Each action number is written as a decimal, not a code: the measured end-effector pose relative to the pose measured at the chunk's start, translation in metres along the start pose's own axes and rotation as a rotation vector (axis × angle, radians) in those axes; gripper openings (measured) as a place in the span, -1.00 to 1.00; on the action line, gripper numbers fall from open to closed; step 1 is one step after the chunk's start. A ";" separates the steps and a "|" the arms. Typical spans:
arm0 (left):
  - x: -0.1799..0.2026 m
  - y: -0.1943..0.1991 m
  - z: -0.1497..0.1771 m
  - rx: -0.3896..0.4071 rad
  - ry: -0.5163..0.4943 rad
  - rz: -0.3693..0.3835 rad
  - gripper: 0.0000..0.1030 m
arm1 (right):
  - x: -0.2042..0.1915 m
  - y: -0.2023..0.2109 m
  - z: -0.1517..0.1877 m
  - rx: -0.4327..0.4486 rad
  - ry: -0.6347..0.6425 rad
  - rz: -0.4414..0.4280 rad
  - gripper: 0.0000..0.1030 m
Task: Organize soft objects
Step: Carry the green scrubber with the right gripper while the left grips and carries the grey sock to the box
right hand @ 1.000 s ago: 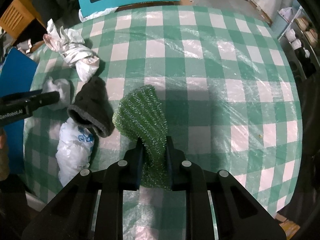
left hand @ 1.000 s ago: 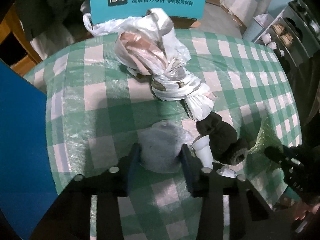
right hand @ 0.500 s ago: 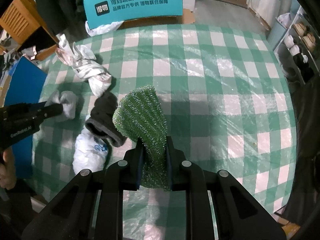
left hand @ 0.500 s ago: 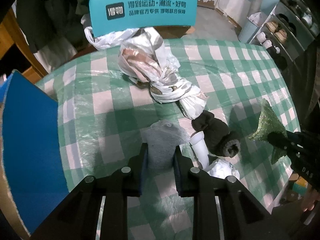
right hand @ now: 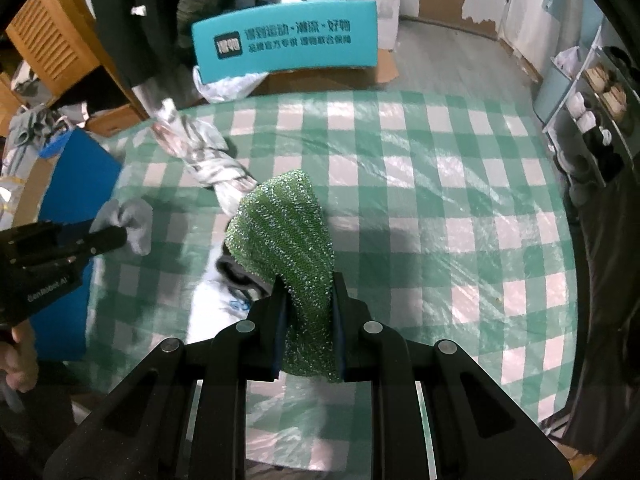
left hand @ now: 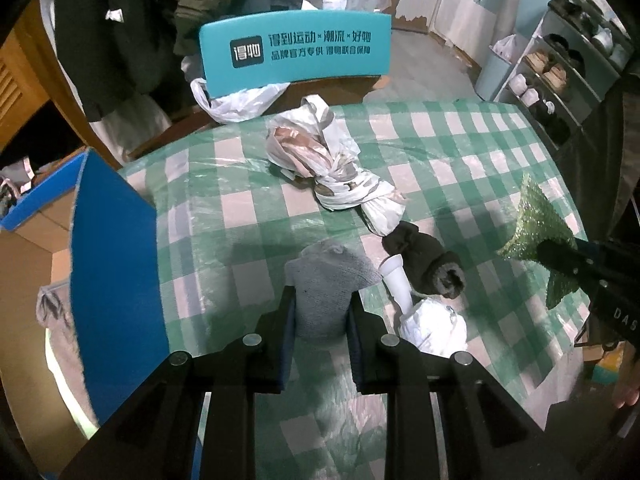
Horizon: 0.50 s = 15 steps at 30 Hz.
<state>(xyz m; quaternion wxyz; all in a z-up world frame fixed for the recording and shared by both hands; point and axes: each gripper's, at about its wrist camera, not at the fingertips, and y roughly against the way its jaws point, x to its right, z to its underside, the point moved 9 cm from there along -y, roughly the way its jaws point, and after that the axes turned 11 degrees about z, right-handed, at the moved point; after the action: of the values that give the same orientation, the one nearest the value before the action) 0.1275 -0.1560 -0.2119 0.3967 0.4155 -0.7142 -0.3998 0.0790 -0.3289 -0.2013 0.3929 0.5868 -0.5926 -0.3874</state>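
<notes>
My left gripper [left hand: 321, 300] is shut on a grey knitted cloth [left hand: 326, 280], held above the green checked table [left hand: 240, 208]. My right gripper [right hand: 308, 292] is shut on a glittery green cloth [right hand: 286, 232], also lifted off the table. In the left wrist view that green cloth [left hand: 534, 220] hangs from the right gripper at the right edge. In the right wrist view the grey cloth [right hand: 128, 220] shows in the left gripper at the left. On the table lie a dark sock [left hand: 428, 264], a knotted white plastic bag [left hand: 328, 164] and a small white bag [left hand: 436, 328].
A blue cardboard box [left hand: 116, 264] stands open at the table's left edge. A teal chair back [left hand: 296, 52] with white lettering is behind the table. A shoe rack [left hand: 560, 76] is at the far right. A white cone-shaped piece [left hand: 398, 280] lies by the sock.
Both grippers have risen from the table with their cloths. The left jaws closed tighter on the grey cloth. More of the room and the blue box came into view.
</notes>
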 end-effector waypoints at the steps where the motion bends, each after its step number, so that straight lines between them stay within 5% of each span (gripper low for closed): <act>1: 0.000 0.002 0.001 0.003 0.000 -0.001 -0.56 | -0.002 0.004 -0.001 0.007 0.002 -0.003 -0.68; 15: -0.004 0.046 0.011 0.057 -0.010 -0.037 -0.56 | -0.026 0.029 -0.006 0.057 0.033 -0.023 -0.68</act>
<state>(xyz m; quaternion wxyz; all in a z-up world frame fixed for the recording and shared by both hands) 0.1060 -0.1345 -0.1760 0.3735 0.4381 -0.7194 -0.3886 0.0731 -0.3027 -0.1725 0.3814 0.6109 -0.5899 -0.3652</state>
